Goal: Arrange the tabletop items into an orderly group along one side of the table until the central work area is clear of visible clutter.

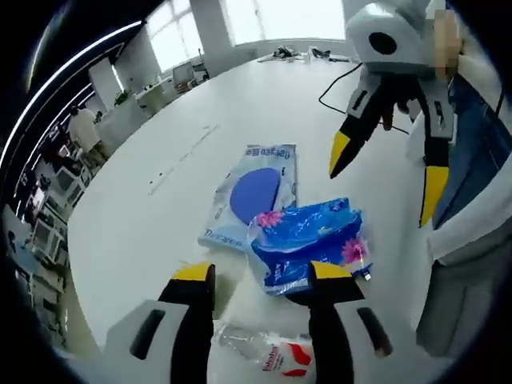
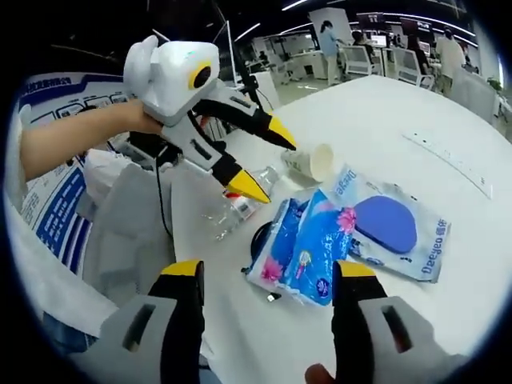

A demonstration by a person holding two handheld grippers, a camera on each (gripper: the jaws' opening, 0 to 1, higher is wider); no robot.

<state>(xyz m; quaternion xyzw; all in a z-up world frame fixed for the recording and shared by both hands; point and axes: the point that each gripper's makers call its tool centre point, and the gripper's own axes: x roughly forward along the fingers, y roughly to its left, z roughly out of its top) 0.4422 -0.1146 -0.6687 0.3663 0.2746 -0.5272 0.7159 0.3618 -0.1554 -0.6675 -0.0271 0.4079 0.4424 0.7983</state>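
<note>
White table, both grippers open above the clutter

Blue tissue pack [image 1: 310,242] lies flat near the table [image 1: 240,104] edge closest to you. In the left gripper view its long axis runs across the picture, just past your left gripper [image 1: 262,272]. It overlaps one end of the flat pale pouch with the blue disc [image 1: 254,192], whose long axis points away from you toward the table's middle.

Your left gripper hovers with its jaws spread and nothing between them. Below them lies a clear plastic bottle [image 1: 268,350] on its side, red-and-white label showing.

Your right gripper [image 2: 268,272] is likewise released, jaws wide apart, facing the same tissue pack [image 2: 308,244] from the other side. In the right gripper view your left gripper [image 2: 260,164] hangs tilted downward above the bottle [image 2: 240,210], its yellow tips [image 2: 248,190] parted, held by your bare hand [image 2: 140,120].

Paper cup [image 2: 310,162] lies on its side beyond the bottle, mouth toward the pouch [image 2: 396,228]; whether anything is in it cannot be told. A dark round object [image 2: 260,238] sits half hidden beside the tissue pack.
</note>
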